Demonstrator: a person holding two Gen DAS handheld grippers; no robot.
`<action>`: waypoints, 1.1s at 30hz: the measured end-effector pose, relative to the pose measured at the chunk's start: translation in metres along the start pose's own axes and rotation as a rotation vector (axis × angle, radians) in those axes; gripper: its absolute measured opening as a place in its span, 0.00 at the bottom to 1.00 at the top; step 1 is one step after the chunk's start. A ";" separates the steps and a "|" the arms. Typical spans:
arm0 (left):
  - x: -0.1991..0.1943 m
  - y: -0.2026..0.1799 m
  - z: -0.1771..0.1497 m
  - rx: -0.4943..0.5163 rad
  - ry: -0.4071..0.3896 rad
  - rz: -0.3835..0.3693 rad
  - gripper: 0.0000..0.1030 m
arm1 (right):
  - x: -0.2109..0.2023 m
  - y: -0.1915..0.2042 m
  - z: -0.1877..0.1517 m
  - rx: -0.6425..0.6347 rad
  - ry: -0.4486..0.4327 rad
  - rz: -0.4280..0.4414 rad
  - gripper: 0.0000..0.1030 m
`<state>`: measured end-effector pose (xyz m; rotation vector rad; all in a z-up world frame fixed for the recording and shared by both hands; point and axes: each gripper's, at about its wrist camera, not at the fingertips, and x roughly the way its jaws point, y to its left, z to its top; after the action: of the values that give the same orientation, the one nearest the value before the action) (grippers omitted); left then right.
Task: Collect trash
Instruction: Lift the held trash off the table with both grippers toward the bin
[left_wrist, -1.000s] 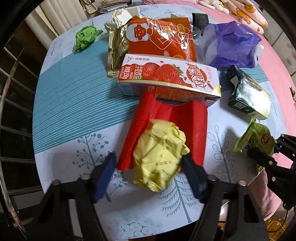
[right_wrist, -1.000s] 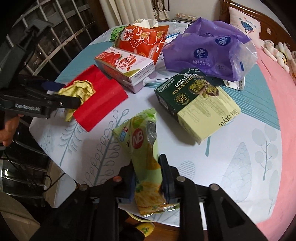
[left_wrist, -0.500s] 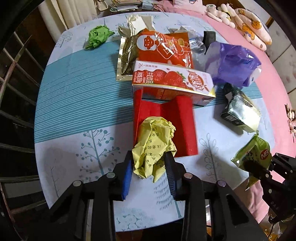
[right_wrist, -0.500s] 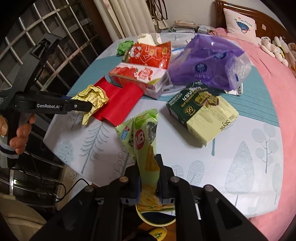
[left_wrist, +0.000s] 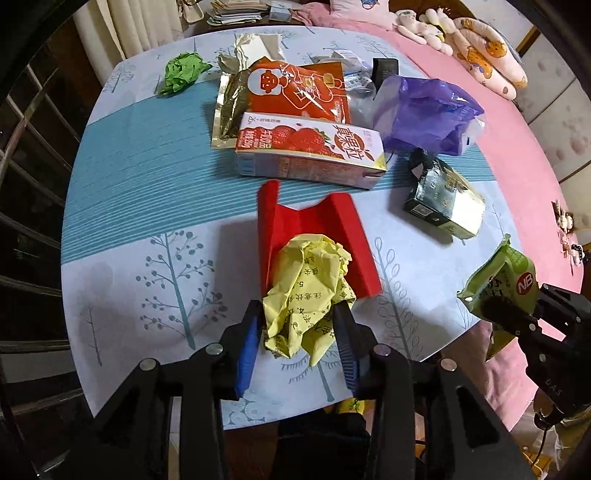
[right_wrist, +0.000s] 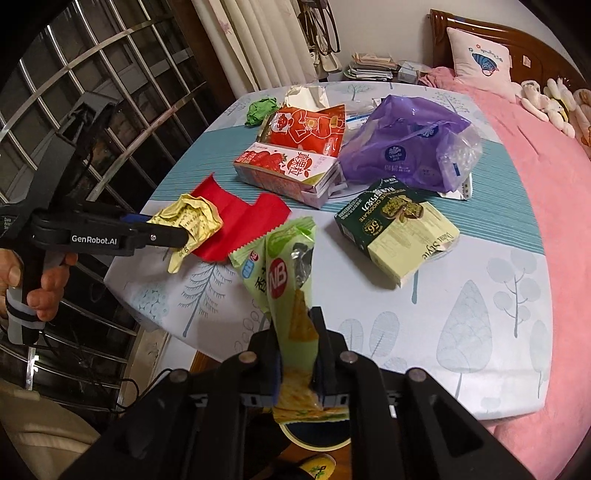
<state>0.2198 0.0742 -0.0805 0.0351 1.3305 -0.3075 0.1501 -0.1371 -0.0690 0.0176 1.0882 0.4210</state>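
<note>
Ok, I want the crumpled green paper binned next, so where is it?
The crumpled green paper lies at the table's far left corner in the left wrist view, beside the orange snack bag, near the curtain and clear of both grippers.

Bare tablecloth (left_wrist: 147, 266) left of red paper (left_wrist: 314, 221)

A table (right_wrist: 480, 332) under a blue-and-white tree-print cloth stands between a metal window grille (right_wrist: 110, 110) at left and a pink-covered bed (right_wrist: 546, 206) at right, cream curtains (right_wrist: 251, 48) hanging beyond.
</note>
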 end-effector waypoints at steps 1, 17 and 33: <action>0.001 -0.001 -0.001 0.002 0.000 0.001 0.36 | 0.000 0.000 -0.002 0.001 0.000 0.000 0.12; -0.034 -0.021 -0.026 0.058 -0.120 0.025 0.12 | -0.004 0.007 -0.027 0.028 0.007 0.049 0.12; -0.069 -0.069 -0.099 0.022 -0.224 0.021 0.11 | -0.051 0.020 -0.076 -0.057 0.009 0.064 0.11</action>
<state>0.0952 0.0416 -0.0284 0.0319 1.1040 -0.2988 0.0580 -0.1506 -0.0571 0.0002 1.0867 0.5103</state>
